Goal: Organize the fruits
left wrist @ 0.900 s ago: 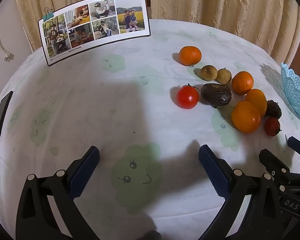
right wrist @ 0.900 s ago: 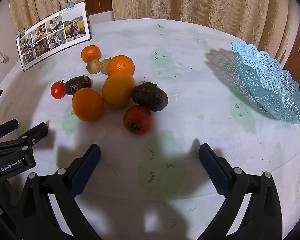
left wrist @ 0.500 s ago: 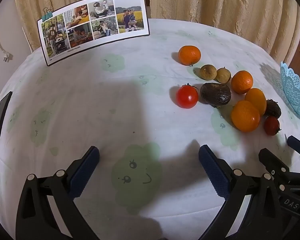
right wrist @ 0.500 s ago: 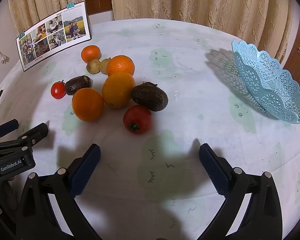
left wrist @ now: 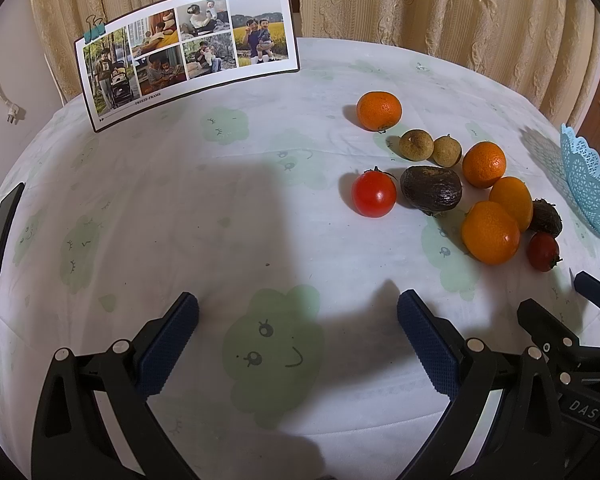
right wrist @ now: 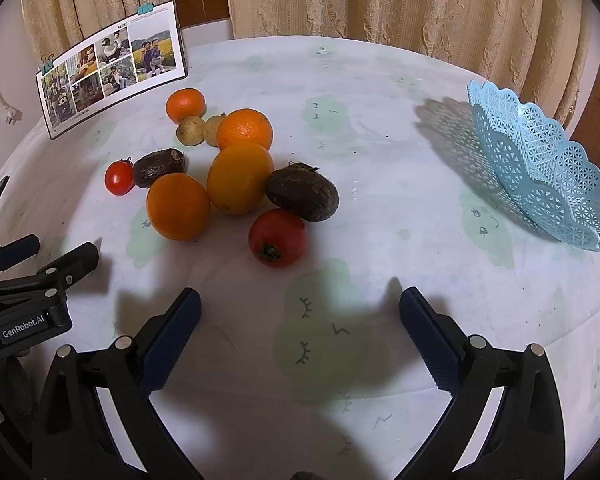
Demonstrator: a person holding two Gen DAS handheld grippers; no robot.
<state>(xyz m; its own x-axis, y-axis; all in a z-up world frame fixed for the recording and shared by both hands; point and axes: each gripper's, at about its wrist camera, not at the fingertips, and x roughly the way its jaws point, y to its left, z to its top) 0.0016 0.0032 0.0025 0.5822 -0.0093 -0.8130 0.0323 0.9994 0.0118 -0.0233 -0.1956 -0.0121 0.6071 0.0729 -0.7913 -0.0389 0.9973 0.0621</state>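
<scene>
Fruits (right wrist: 236,184): all loose in a cluster on the tablecloth (right wrist: 380,80), none in the blue basket (right wrist: 540,168) well apart; left gripper (left wrist: 298,316) and right gripper (right wrist: 300,312) spread wide, empty; sorting apparently unstarted.

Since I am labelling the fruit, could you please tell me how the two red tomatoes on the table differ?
The left tomato sits at the pile's left edge beside a dark avocado; the near tomato lies closest to the right gripper, below another avocado. The near tomato looks darker red, its dried stem facing the camera; the left tomato is brighter. Both lie outside the blue basket.
</scene>
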